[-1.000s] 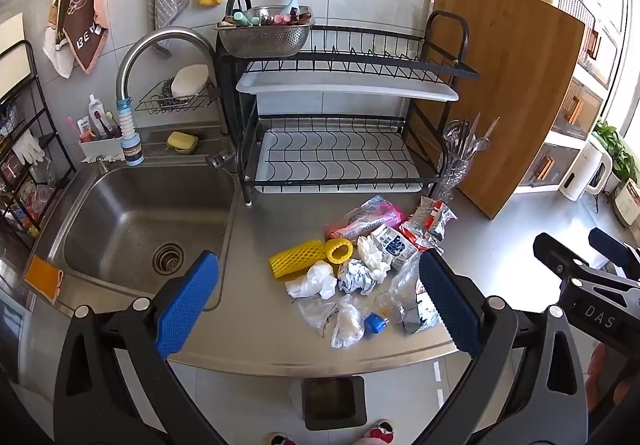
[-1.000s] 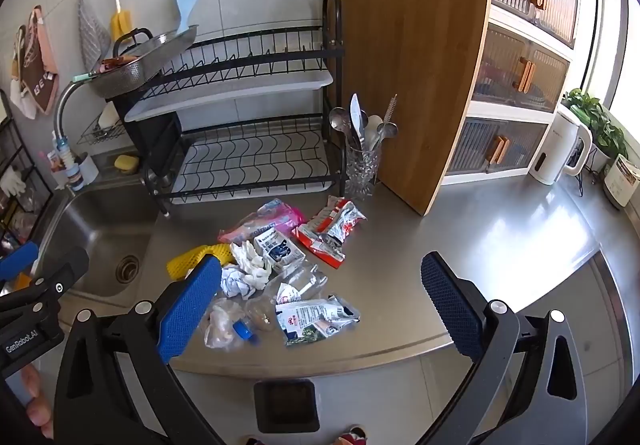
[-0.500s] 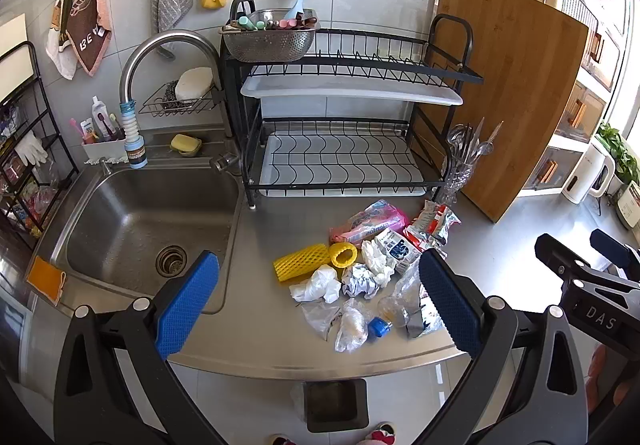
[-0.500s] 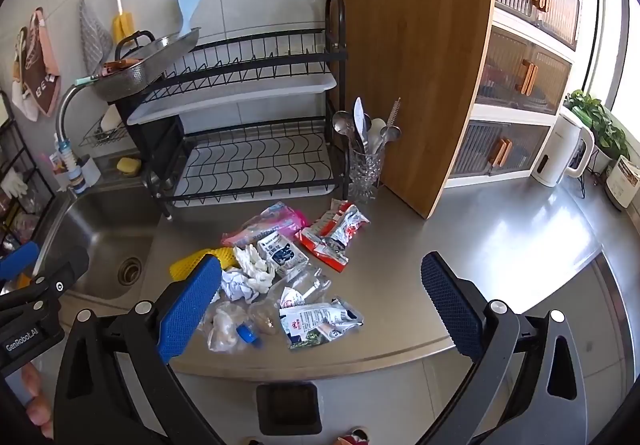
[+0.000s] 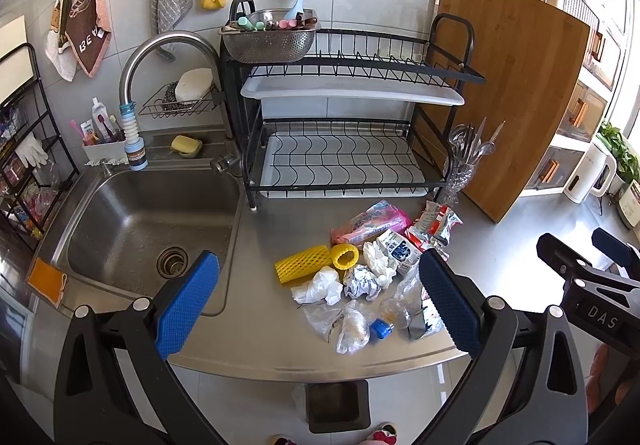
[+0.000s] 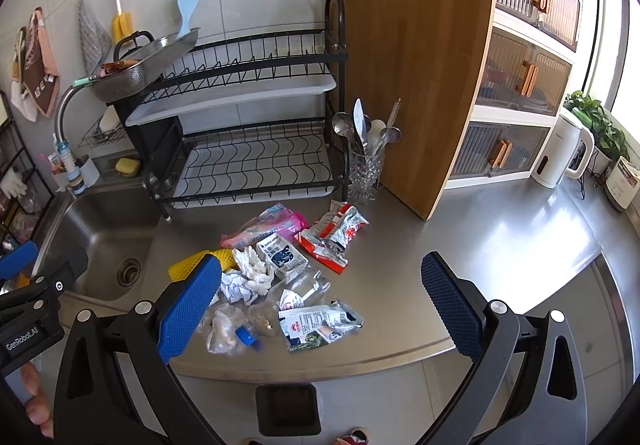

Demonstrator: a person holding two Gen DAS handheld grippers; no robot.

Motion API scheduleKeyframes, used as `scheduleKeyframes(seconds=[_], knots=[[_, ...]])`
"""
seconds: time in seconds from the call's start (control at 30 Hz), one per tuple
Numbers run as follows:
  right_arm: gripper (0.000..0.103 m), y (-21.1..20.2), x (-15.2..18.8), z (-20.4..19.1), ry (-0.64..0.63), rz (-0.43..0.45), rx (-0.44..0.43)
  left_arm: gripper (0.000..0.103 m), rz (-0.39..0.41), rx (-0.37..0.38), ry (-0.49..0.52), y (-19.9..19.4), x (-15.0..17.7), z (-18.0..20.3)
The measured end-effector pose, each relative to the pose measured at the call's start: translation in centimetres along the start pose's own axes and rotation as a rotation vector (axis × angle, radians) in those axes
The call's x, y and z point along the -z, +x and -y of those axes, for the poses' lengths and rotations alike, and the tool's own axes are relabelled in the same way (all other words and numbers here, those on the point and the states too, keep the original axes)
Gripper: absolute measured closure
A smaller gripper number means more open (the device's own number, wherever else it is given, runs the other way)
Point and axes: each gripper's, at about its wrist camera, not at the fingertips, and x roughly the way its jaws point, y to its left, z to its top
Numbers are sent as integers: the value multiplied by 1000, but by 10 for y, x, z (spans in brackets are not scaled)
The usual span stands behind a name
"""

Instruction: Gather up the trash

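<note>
A heap of trash lies on the steel counter (image 5: 276, 341) near its front edge: a yellow foam net sleeve (image 5: 306, 267), crumpled white tissue (image 5: 318, 287), a pink wrapper (image 5: 370, 223), a red and silver snack bag (image 6: 332, 235), a crushed clear bottle with a blue cap (image 6: 244, 335) and a printed pouch (image 6: 316, 323). My left gripper (image 5: 316, 311) is open and empty, held above and in front of the heap. My right gripper (image 6: 320, 307) is open and empty, also above the heap. A small black bin (image 5: 338, 405) stands on the floor below the counter edge.
A sink (image 5: 144, 229) lies left of the heap. A black two-tier dish rack (image 5: 344, 133) stands behind it, with a glass cutlery holder (image 6: 364, 169) and a leaning wooden cutting board (image 6: 412, 65). A white kettle (image 6: 564, 151) stands far right.
Both grippers have moved slightly back and up from the counter; the heap sits a little lower and farther in view. Both stay open. Nothing on the counter has moved.
</note>
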Motion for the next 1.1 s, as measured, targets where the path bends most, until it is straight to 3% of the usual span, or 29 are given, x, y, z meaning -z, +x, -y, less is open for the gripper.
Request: scheduleKeyframes(seconds=[1.1], knots=[[3,4,-4,-1,-5,-7,2,8,-2,-7,1,4,2,-3]])
